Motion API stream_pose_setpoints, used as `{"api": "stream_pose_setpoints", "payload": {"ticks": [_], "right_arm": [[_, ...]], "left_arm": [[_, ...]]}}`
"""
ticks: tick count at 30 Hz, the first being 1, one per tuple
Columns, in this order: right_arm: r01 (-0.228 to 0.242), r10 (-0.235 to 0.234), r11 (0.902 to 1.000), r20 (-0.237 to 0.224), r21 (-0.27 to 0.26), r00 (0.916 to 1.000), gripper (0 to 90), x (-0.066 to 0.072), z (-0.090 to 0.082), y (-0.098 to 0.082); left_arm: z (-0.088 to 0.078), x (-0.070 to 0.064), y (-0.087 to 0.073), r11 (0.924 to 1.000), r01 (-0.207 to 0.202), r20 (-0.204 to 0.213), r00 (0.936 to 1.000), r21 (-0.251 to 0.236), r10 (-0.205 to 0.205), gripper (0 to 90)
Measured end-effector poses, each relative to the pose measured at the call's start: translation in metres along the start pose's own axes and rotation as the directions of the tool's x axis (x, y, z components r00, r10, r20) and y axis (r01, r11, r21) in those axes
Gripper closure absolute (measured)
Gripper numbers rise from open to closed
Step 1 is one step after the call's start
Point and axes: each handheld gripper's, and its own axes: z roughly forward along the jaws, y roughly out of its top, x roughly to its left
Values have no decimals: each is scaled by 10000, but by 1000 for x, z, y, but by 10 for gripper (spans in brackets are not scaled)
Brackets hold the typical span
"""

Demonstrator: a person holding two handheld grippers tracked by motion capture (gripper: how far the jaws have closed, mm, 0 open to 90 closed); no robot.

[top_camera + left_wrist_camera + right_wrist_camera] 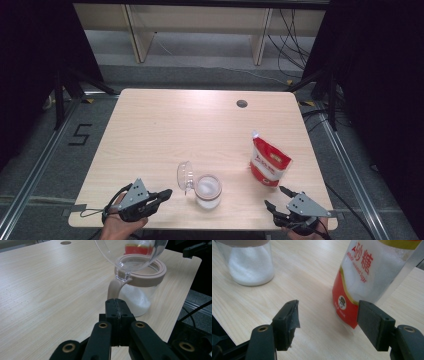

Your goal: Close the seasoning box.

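Left gripper view — jar (135,290) just beyond closed jaws.

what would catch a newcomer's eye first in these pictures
Probably the red and white sugar bag standing upright at the right of the table, the brightest thing there. Next the jar near the front edge, part full of white sugar, its clear lid flipped open to the left. The left hand-held gripper, jaws shut on nothing, points at the jar, and the right hand-held gripper waits open just short of the bag.
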Motion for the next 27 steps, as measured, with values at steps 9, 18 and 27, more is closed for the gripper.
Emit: {"api": "stream_pose_setpoints", "payload": {"ticks": [9, 18, 27], "right_arm": [[-39, 39, 10000, -22, 57, 10000, 347, 2, 0, -1], [86, -85, 9999, -159, 80, 9998, 345, 3, 0, -1], [110, -109, 9999, -237, 79, 9997, 342, 4, 1, -1]], "left_arm": [[2, -3, 3, 9996, 286, 155, 9995, -28, -285, 892], [4, -4, 14, 10000, -65, 189, 9998, 27, 65, 892], [8, -4, 27, 9999, -165, 244, 9996, 19, 164, 892]]}}
